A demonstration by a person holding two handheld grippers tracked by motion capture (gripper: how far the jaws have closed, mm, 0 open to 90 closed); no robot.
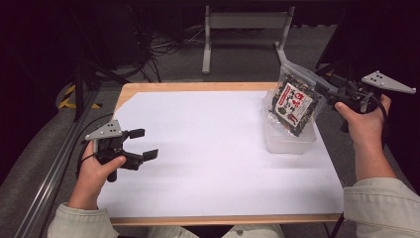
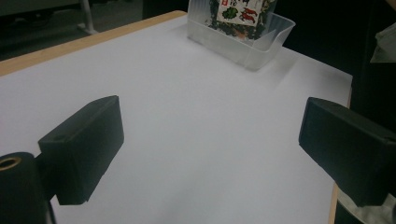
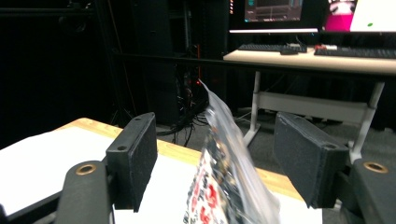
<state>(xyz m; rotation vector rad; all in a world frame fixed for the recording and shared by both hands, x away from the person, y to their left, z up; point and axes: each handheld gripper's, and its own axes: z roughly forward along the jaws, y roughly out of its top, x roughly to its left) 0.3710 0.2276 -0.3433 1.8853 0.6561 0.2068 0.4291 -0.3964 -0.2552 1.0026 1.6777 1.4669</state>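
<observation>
Right gripper (image 1: 324, 91) sits at the far right edge of the counter (image 1: 208, 168), jaws spread wide. The snack packet (image 1: 293, 106) stands between them but, in the right gripper view, neither pad presses on it: clear gaps both sides of the packet (image 3: 224, 186). So it is not a pinch; the packet looks released, or nearly so.

Packet location: lower end inside the clear plastic tub (image 1: 289, 141), upper end sticking well above the rim and leaning toward the right gripper. Long axis runs roughly upright, tilted up and to the right in the high view. Its sealed top edge points at the gripper's jaws. It is the tub's sole visible content; whether anything lies under it I cannot tell.

Key relation: the packet lies directly ahead of the right gripper, edge-on between the pads, so the right hand (image 1: 364, 121) is far nearer. If the aim is to leave the packet in the tub, the gripper just needs to back off along its own axis without snagging the top seam. Risk, as I judge it: the packet is tall against a shallow tub and may tip out over the rim.

Left gripper (image 1: 141, 144) is well apart, at the near left of the counter, jaws also spread, nothing between them. From its view the tub (image 2: 261, 44) is far across the white surface.
</observation>
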